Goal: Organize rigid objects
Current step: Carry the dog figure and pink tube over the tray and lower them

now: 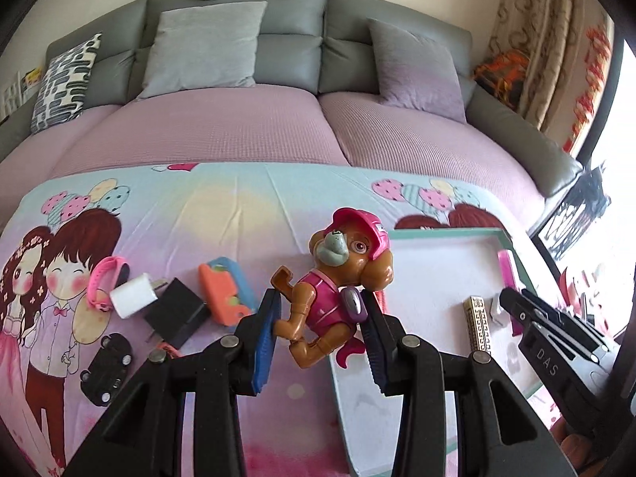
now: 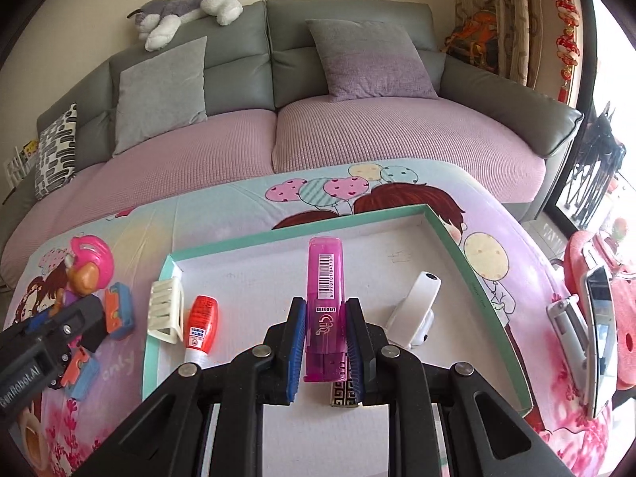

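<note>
The left gripper (image 1: pixel 320 318) has its jaws closed on a toy puppy figure (image 1: pixel 334 278) with a pink cap and pink vest, holding it by the body above the cartoon-printed cloth that covers the bench (image 1: pixel 222 206), just beside the left edge of a shallow white tray with a teal rim (image 2: pixel 449 230). The right gripper (image 2: pixel 324 342) has its jaws closed on a translucent magenta lighter (image 2: pixel 325 298) that carries a barcode label, held lengthwise over the tray floor. Inside the tray lie a white hair claw clip (image 2: pixel 165 310) and a red-and-white glue bottle (image 2: pixel 200 322) side by side at the left, a white clip-like device (image 2: pixel 417 306) just right of the lighter, and a gold patterned lighter (image 1: pixel 479 326) partly hidden beneath the right gripper. On the cloth left of the tray, in the left wrist view, sit an orange-and-blue toy piece (image 1: pixel 224 294), a black charger plug (image 1: pixel 177 314) touching a white charger plug (image 1: pixel 133 294), a pink wristband (image 1: pixel 103 282) and a black toy car (image 1: pixel 107 365). To the right of the tray rests a silver flip phone (image 2: pixel 588 326) against a red object. Beyond the bench stands a grey sofa (image 2: pixel 349 20) with a plush husky (image 2: pixel 187 8) on its backrest.
</note>
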